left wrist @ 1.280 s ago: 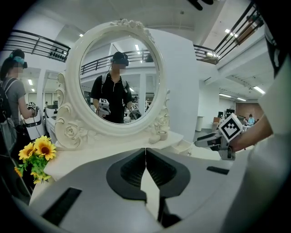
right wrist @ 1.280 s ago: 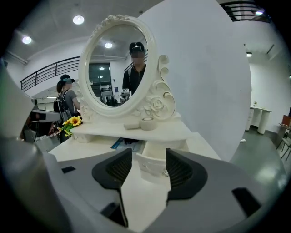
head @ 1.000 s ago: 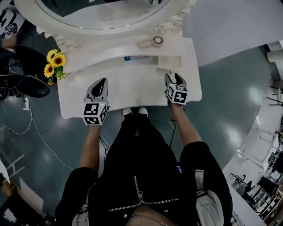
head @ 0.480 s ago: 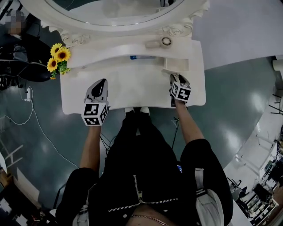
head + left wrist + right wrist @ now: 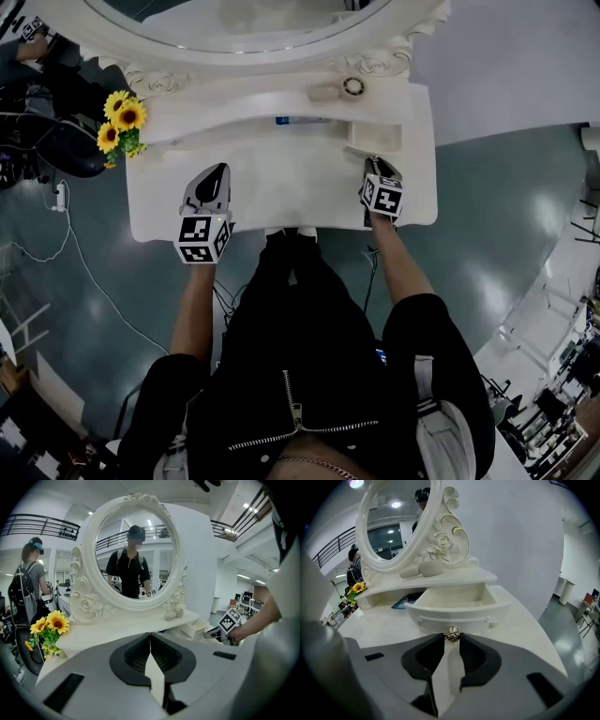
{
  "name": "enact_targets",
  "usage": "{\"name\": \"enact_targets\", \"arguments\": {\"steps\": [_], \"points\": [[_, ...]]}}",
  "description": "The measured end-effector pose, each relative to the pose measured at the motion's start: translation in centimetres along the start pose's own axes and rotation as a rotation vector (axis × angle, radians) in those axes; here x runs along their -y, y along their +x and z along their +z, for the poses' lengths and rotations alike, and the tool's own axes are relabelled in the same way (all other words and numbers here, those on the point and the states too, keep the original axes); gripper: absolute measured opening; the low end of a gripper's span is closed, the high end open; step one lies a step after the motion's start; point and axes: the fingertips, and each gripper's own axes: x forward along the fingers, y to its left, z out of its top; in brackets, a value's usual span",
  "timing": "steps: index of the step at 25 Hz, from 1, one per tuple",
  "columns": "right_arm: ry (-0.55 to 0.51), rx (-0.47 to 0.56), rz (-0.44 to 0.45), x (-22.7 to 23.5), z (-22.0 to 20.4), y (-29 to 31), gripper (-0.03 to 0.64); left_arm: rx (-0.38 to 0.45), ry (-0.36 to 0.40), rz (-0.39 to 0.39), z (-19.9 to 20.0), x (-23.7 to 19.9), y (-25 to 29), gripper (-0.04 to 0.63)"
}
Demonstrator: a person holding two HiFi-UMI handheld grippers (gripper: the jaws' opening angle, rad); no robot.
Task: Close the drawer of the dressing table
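at the drawer (image 5: 440,613), down-tilted right gripper (image 5: 452,638), jaws just narrowed onto the knob (image 5: 451,634); left gripper (image 5: 150,634), jaws together

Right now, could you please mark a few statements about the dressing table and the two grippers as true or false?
1. The drawer is fully shut. False: it stands pulled out, with its inside showing.
2. The sunflowers stand at the left end of the dressing table in the head view. True.
3. The right gripper has nothing between its jaws. False: the jaws have just been closing, and the drawer knob sits between their tips.
4. The left gripper has its jaws together, with nothing in them. True.
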Motion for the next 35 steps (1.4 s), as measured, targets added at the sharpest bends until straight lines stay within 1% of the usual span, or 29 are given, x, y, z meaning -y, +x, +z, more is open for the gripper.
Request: {"name": "enact_targets", "arguments": {"steps": [4, 10, 16, 20, 28, 32, 35], "points": [[-0.001, 0.027, 0.005, 0.1, 0.6, -0.4, 0.104, -0.003, 0.0, 0.003, 0.0, -0.1, 0.1, 0.021], [-0.032, 0.022, 0.003, 0.0, 0.7, -0.5, 0.103, -0.001, -0.004, 0.008, 0.1, 0.0, 0.3, 0.021], [-0.127, -0.001, -0.038, 0.2, 0.7, -0.2, 0.102, -0.008, -0.008, 0.012, -0.2, -0.1, 0.3, 0.021], [-0.181, -0.021, -0.042, -0.2, 0.8, -0.3, 0.101, -0.01, -0.009, 0.013, -0.3, 0.0, 0.4, 0.021], [-0.279, -0.03, -0.092, -0.3, 0.8, -0.1, 0.1, -0.014, -0.012, 0.017, -0.4, -0.3, 0.4, 0.021], [-0.297, 0.003, -0.104, -0.4, 1.6, -0.7, 0.098, -0.016, -0.013, 0.016, -0.5, -0.3, 0.5, 0.021], [-0.308, -0.012, -0.093, -0.7, 1.5, -0.2, 0.1, -0.019, -0.014, 0.016, -0.6, -0.3, 0.5, 0.021]]}}
